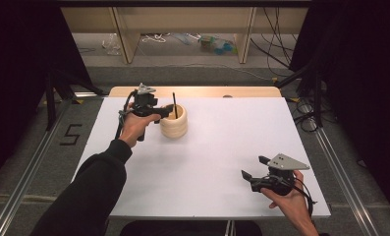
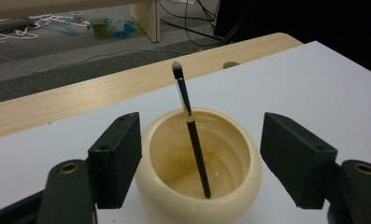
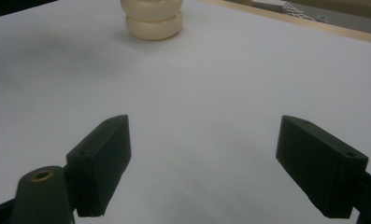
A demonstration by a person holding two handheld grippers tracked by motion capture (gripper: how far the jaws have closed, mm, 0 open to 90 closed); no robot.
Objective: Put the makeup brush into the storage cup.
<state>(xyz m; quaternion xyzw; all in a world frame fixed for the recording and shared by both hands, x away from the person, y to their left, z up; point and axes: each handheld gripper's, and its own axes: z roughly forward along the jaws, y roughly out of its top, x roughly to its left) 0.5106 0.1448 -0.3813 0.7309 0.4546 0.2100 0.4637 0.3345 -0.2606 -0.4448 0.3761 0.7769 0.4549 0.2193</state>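
Observation:
A cream ribbed pot (image 1: pixel 174 122) (image 2: pixel 199 163) (image 3: pixel 151 18) stands at the back left of the white table. Inside it a thin black brush (image 1: pixel 174 104) (image 2: pixel 191 128) leans against the far rim, bristle tip up. My left gripper (image 1: pixel 167 110) (image 2: pixel 199 158) hovers at the pot's left side, open, its jaws set wide on either side of the pot without touching the brush. At the front right of the table my right gripper (image 1: pixel 254 167) (image 3: pixel 204 170) is open with nothing between its jaws.
The white table top (image 1: pixel 207 147) lies on a wooden board whose far edge (image 1: pixel 192 91) shows behind the pot. Black cables (image 1: pixel 305 118) hang off the right side. Metal rails run along both sides on the floor.

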